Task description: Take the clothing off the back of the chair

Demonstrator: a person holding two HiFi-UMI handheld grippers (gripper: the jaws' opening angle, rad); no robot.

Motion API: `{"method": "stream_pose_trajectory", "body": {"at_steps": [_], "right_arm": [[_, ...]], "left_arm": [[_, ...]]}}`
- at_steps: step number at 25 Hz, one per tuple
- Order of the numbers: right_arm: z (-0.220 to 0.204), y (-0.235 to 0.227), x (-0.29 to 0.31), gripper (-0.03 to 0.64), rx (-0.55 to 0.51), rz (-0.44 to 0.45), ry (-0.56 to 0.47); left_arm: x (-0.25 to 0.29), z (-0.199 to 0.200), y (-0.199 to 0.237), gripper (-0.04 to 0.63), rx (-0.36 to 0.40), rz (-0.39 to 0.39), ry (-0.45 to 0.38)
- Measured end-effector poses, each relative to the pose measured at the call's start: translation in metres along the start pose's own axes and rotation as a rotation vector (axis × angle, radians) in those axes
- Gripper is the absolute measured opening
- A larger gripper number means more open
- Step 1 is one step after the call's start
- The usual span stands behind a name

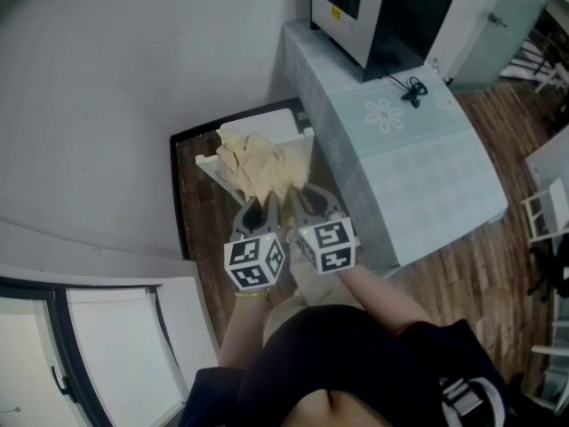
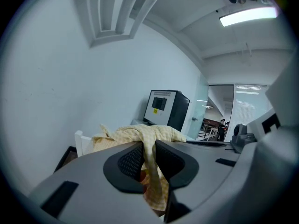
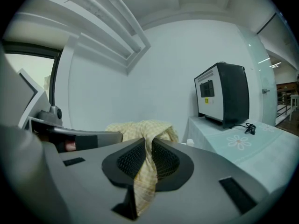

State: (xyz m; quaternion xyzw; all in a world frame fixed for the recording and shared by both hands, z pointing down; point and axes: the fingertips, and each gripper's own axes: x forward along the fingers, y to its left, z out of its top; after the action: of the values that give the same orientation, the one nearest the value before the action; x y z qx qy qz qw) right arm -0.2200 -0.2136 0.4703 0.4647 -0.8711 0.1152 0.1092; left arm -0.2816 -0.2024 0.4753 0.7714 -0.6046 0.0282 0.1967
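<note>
Beside table (image 1: pixel 427 167) (black appliance (image 1: pixel 391 16) atop), clothing (image 1: pixel 262 169) over chair (image 1: pixel 271 123)

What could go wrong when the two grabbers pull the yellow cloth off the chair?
The left gripper and right gripper each pinch only a thin fold of the yellow cloth, so it might slip out. The rest lies bunched over the white chair and could snag on a corner post, tugging the chair along.

Your left gripper (image 1: pixel 255 210) and right gripper (image 1: pixel 307 196) are grey, with black ribbed pads (image 2: pixel 133 160) and a black-and-white marker cube (image 1: pixel 256 261) each. You wear a black top (image 1: pixel 356 363) with white print (image 1: pixel 458 397).
</note>
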Motion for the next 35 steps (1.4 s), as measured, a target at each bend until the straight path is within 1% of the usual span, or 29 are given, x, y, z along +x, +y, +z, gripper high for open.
{"method": "stream_pose_trajectory", "body": {"at_steps": [4, 12, 19, 24, 27, 35], "right_arm": [[-0.002, -0.003, -0.014, 0.054, -0.014, -0.018, -0.006], [-0.005, -0.002, -0.042, 0.054, -0.004, -0.001, -0.005], [-0.009, -0.007, -0.063, 0.054, -0.022, 0.026, 0.011], [-0.013, -0.027, -0.089, 0.054, -0.021, 0.008, 0.011], [-0.013, -0.037, -0.110, 0.054, -0.019, 0.013, 0.016], [-0.014, -0.079, -0.166, 0.054, 0.002, -0.018, -0.012]], "left_arm": [[-0.011, -0.001, -0.012, 0.067, 0.009, -0.006, -0.002], [-0.030, -0.008, -0.035, 0.067, 0.033, -0.004, 0.008], [-0.042, -0.018, -0.055, 0.067, 0.016, 0.001, 0.021], [-0.048, -0.026, -0.088, 0.068, 0.009, -0.006, 0.019], [-0.048, -0.030, -0.109, 0.069, 0.005, -0.015, 0.013], [-0.049, -0.037, -0.176, 0.067, 0.029, -0.065, -0.003]]}}
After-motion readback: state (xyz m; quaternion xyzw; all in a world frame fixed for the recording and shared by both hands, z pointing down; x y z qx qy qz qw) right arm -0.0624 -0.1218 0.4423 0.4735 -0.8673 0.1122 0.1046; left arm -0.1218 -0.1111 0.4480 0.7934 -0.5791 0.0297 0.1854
